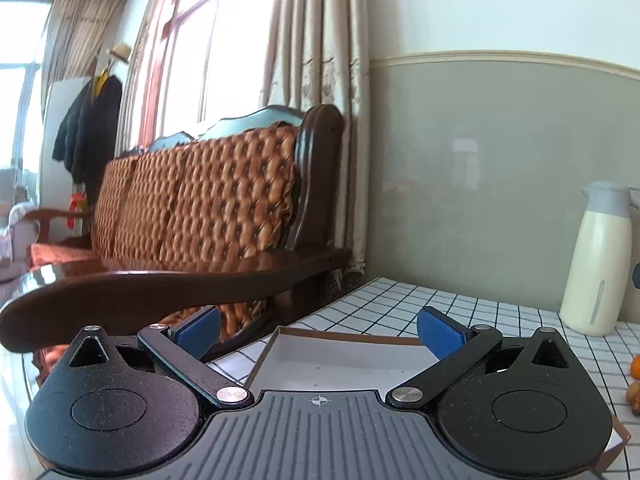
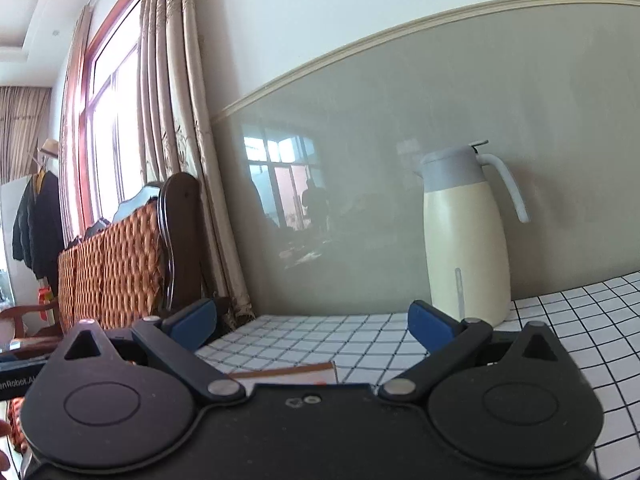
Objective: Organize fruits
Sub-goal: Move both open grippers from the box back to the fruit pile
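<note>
My left gripper (image 1: 318, 330) stands wide open over a shallow cardboard box (image 1: 344, 360) with a white floor; nothing is between its blue pads (image 1: 438, 334). At the right edge of the left wrist view, an orange fruit (image 1: 635, 366) and a brownish fruit (image 1: 634, 394) lie on the checked tablecloth (image 1: 400, 300). My right gripper (image 2: 312, 326) is also wide open and holds nothing. Just past its body shows a corner of the cardboard box (image 2: 292, 374). Most of the box is hidden under both grippers.
A cream thermos jug (image 2: 466, 240) with a grey lid stands by the grey wall on the table, also seen as the jug (image 1: 598, 260) at right. Left of the table are a dark wooden sofa (image 1: 208, 208) with orange cushions, curtains (image 1: 328, 60) and a window.
</note>
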Motion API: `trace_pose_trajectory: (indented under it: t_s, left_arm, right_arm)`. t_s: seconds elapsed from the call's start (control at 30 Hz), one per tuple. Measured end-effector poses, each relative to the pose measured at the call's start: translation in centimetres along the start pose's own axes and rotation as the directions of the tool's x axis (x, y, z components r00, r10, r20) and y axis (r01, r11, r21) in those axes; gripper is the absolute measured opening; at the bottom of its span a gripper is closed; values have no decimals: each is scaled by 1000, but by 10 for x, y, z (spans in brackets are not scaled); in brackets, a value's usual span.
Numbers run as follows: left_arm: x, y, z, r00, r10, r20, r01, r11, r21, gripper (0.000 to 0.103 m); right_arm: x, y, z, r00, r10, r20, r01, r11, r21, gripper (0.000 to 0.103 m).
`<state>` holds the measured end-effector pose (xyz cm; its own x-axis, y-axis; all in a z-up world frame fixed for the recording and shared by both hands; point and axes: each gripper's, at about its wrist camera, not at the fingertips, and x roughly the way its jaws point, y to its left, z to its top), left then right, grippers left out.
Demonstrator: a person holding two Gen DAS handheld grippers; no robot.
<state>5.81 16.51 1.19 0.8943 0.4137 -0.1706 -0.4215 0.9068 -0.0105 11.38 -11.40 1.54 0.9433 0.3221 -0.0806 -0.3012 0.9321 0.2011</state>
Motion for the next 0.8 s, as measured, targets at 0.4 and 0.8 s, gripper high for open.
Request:
trace_pose_trajectory:
  t_s: [0.4,0.8]
  left_arm:
    - [-19,-48,-6,987,-157,-37,159,985,74,103]
    - [-45,-117,-19,943,-319,-91,329,935,133,103]
  right_arm:
    - [-34,-42,4,994,-103,-29,103,994,23,97]
    - [-66,-103,9,956,-263,-128,277,954,110,88]
